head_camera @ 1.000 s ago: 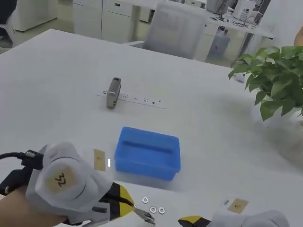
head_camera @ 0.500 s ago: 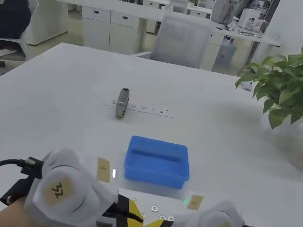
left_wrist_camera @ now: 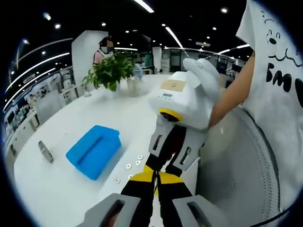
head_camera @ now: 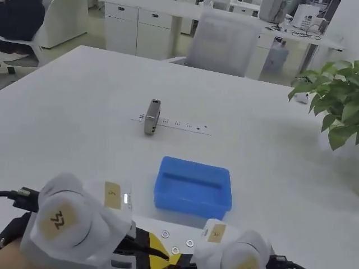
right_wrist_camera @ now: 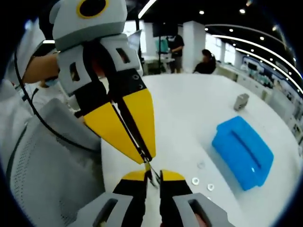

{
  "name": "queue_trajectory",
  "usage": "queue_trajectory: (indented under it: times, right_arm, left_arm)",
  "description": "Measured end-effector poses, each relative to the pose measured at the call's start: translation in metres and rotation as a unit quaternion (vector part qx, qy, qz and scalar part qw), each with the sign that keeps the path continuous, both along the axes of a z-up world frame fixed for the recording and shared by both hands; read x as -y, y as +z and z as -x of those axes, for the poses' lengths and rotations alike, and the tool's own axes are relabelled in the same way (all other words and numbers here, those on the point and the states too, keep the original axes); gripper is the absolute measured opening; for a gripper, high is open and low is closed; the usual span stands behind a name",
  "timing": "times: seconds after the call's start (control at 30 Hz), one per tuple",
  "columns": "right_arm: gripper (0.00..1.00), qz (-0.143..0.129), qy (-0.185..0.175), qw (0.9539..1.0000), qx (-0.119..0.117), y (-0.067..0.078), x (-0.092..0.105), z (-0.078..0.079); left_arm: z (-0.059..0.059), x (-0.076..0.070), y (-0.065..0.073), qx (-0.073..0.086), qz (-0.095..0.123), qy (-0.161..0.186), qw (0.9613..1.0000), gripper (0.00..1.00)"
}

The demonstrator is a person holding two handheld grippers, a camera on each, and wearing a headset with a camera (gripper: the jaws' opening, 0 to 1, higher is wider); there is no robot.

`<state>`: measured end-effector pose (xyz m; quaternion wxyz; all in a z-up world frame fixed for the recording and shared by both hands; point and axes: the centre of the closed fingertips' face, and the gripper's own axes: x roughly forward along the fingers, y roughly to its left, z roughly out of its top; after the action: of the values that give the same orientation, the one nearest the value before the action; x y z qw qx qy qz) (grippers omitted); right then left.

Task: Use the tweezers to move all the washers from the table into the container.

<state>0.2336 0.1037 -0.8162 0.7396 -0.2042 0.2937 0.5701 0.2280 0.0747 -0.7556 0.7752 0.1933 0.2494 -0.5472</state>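
Clamping tweezers [right_wrist_camera: 134,132] in the left gripper [right_wrist_camera: 146,158] and aiming them down-frame into the right gripper [right_wrist_camera: 152,178], barely parted (grip unclear), just left of washers [right_wrist_camera: 195,181] on the table [right_wrist_camera: 189,109] near the container [right_wrist_camera: 242,151].

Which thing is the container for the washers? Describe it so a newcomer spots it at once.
On the white table, look just beyond the washers near the front edge. It is the shallow rectangular container, the only blue thing there.
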Motion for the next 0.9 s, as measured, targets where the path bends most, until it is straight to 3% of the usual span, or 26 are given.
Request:
queue_trajectory:
  times: [0.3,0.5,0.77,0.9]
  right_arm:
    - [0.06,0.003,0.003,1.0,0.007,-0.001,-0.001,0.001]
    - [0.06,0.007,-0.003,0.9999,0.01,-0.002,0.001,0.0]
    - [0.06,0.013,-0.004,0.9998,0.013,-0.008,0.001,0.002]
    - [0.07,0.005,-0.022,0.9997,-0.004,-0.007,0.003,0.002]
  left_arm:
    - [-0.003,0.0,-0.018,-0.004,0.0,0.004,1.0,0.0]
    - [-0.005,0.002,-0.019,-0.013,0.024,0.012,0.9996,0.0]
    - [-0.002,0.0,-0.024,-0.001,0.025,0.019,0.9995,0.01]
    - [-0.003,0.002,-0.024,0.002,0.034,0.022,0.9992,0.0]
